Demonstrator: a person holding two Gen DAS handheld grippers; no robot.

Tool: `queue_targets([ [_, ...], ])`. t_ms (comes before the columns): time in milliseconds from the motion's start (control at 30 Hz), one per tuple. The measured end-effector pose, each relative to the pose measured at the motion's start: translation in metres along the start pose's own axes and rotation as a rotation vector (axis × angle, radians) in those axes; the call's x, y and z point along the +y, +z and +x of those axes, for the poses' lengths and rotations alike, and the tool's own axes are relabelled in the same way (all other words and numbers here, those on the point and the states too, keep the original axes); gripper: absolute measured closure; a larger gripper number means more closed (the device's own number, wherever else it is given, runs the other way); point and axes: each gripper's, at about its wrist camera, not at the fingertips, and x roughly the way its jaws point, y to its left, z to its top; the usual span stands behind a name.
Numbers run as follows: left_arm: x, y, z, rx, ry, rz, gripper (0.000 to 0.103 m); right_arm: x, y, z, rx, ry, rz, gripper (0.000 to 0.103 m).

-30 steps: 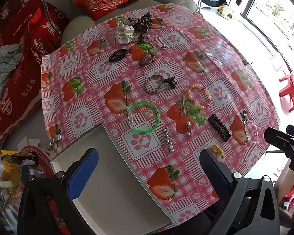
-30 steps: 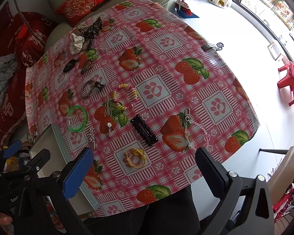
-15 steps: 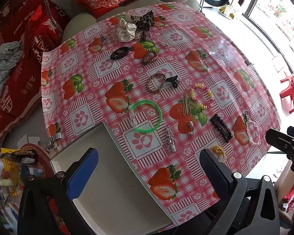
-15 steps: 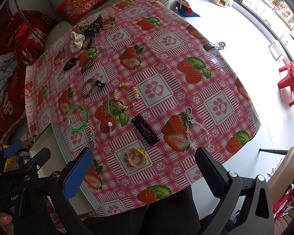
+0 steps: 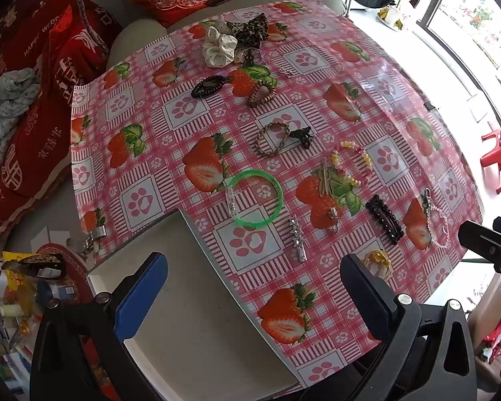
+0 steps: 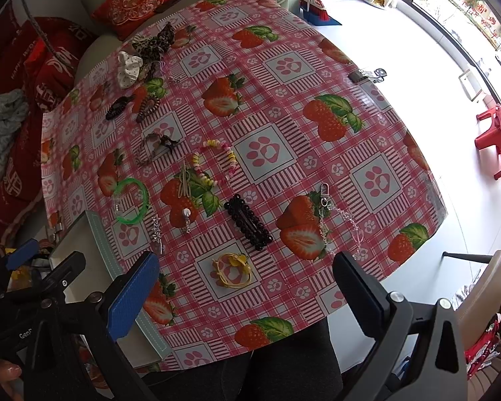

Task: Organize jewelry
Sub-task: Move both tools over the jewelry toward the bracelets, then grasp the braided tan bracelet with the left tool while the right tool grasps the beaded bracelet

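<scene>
Jewelry lay untouched across the table (image 5: 384,77); your left tool (image 5: 250,287) and right tool (image 6: 247,287) hung wide, empty. You had yet to start: probably pick the yellow hair tie (image 6: 233,270) for the tray (image 5: 197,327).

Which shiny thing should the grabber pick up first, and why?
Probably the right gripper should dip to the yellow bracelet: it lies nearest, just ahead of the open fingers, apart from other pieces, and the tray waits close by.

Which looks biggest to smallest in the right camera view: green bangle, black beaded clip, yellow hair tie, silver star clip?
1. Black beaded clip
2. Green bangle
3. Yellow hair tie, although it lies nearest the camera
4. Silver star clip

The first two look close in size.
</scene>
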Motion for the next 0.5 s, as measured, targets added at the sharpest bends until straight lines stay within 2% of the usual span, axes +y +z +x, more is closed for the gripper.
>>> queue_targets([
  [233,0.021,0.017,0.018,-0.001,0.029,-0.053,0.0,0.002,0.006,0.015,0.015,-0.004,-0.011,0.0],
  [500,0.032,0.048,0.051,-0.003,0.017,-0.066,0.0,0.002,0.026,0.039,0.06,-0.03,-0.029,0.0],
])
